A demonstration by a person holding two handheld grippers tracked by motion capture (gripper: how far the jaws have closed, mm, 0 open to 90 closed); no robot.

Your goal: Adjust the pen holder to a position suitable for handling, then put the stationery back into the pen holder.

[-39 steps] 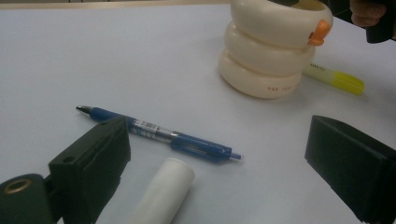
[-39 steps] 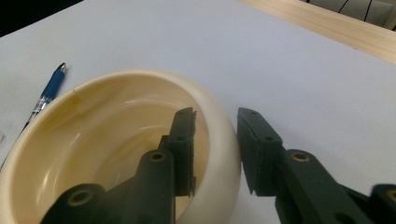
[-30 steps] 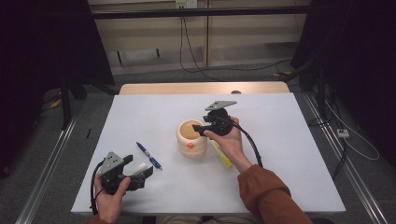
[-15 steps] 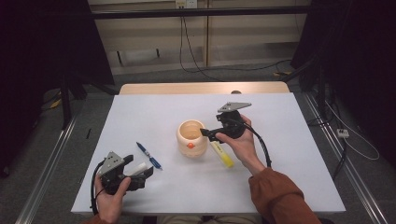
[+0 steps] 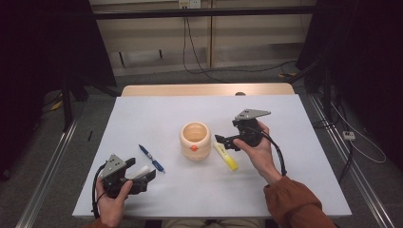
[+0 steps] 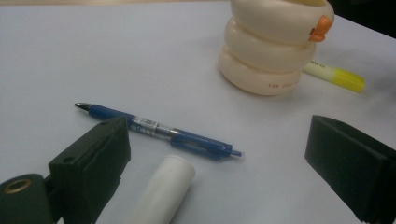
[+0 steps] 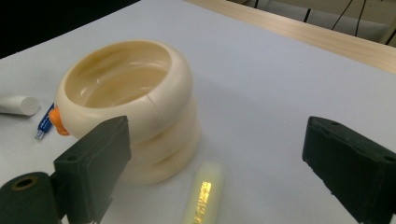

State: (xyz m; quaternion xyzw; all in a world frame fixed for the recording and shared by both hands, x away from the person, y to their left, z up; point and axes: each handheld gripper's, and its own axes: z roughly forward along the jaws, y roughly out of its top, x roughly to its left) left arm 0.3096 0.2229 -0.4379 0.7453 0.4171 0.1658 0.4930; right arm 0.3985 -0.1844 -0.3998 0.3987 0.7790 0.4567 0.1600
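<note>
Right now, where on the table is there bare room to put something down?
The far strip of the white table behind the cream holder is bare, as is the right edge beyond the right gripper. It is crowded around the holder: the yellow highlighter, the blue pen, the white tube and the left gripper.

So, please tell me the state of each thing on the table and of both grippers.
Cream holder: upright, empty as far as visible.
Yellow highlighter: lying flat beside the holder, capped.
Blue pen: lying flat, tip out.
White tube: lying flat between the open jaws, not gripped.
Left gripper: open.
Right gripper: open, jaws just opened, nothing between them.
</note>
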